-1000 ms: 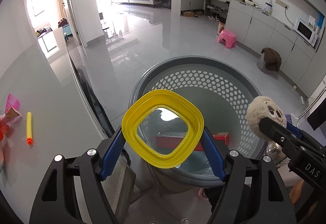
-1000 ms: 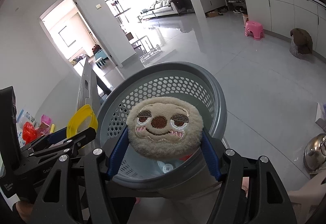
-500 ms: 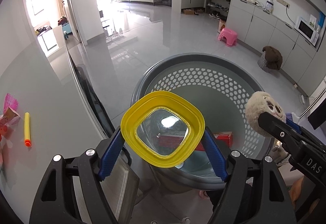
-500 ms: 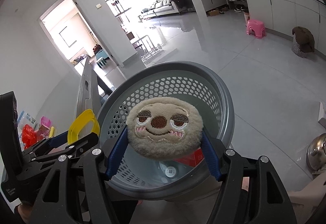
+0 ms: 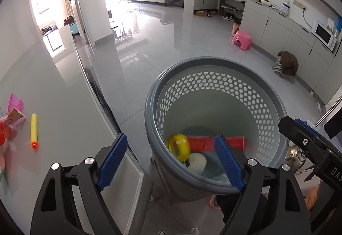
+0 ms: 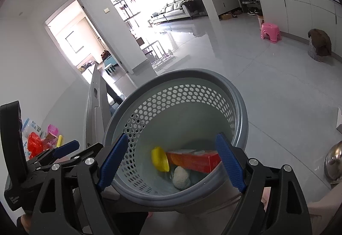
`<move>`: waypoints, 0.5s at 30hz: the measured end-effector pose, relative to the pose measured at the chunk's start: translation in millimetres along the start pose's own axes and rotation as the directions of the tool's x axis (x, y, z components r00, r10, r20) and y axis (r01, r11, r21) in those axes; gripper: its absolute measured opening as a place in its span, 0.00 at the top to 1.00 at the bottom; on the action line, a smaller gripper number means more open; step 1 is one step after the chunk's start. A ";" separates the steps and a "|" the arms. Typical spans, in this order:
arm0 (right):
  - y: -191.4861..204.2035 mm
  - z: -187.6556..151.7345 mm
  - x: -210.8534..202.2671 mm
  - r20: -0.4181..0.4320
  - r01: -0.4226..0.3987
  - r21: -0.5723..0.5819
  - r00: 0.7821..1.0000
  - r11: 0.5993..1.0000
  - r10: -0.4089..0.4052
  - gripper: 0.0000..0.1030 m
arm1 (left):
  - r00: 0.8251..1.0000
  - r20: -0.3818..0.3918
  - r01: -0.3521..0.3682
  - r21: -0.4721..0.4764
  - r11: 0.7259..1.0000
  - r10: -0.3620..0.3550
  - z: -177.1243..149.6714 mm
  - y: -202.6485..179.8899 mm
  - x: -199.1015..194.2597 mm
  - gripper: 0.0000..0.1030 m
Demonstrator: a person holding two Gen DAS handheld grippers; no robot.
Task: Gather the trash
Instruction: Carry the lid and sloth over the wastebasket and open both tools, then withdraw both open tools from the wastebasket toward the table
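Observation:
A grey perforated basket point(image 5: 213, 64) stands on the floor below both grippers; it also shows in the right wrist view point(image 6: 241, 111). Inside lie a yellow lid point(image 5: 179, 146), a beige plush toy point(image 5: 196, 163) and a red box point(image 5: 203, 143). The right wrist view shows the same lid point(image 6: 159, 159), plush point(image 6: 181, 177) and box point(image 6: 194, 159). My left gripper point(image 5: 171, 162) is open and empty over the basket's near rim. My right gripper point(image 6: 171, 162) is open and empty above the basket.
A glass table point(image 5: 53, 96) lies to the left with a yellow foam dart point(image 5: 34, 130) and pink and red wrappers point(image 5: 12, 115) on it. A pink stool point(image 5: 241, 40) and cabinets point(image 5: 288, 27) stand far right. A metal pot lid point(image 6: 334, 162) lies at the right.
Both grippers opened. The yellow lid dropped from the left gripper and the plush toy from the right gripper into the basket.

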State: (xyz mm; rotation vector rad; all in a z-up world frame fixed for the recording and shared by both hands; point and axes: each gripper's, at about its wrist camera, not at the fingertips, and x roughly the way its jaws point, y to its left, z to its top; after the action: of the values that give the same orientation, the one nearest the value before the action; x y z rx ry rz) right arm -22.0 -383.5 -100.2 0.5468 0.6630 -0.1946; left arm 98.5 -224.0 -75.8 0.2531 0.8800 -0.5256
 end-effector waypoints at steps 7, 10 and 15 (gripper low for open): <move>-2.4 -3.7 -9.0 0.004 -0.009 0.014 1.000 1.000 0.009 0.22 | 1.000 0.005 -0.003 -0.008 1.000 0.003 -1.7 2.8 -9.0 0.21; -2.2 -5.3 -14.5 0.006 -0.018 0.018 1.000 1.000 0.017 0.22 | 1.000 0.010 -0.005 -0.014 1.000 0.005 -2.5 5.6 -14.0 0.21; 6.9 -12.4 -24.3 0.012 -0.026 0.008 1.000 1.000 0.026 0.22 | 1.000 0.028 -0.013 -0.025 1.000 0.013 -7.3 11.3 -27.4 0.21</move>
State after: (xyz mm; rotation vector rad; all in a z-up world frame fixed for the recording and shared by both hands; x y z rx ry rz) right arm -45.1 -371.1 -90.1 0.5612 0.6439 -0.1759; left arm 85.4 -202.3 -58.9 0.2286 0.8564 -0.5049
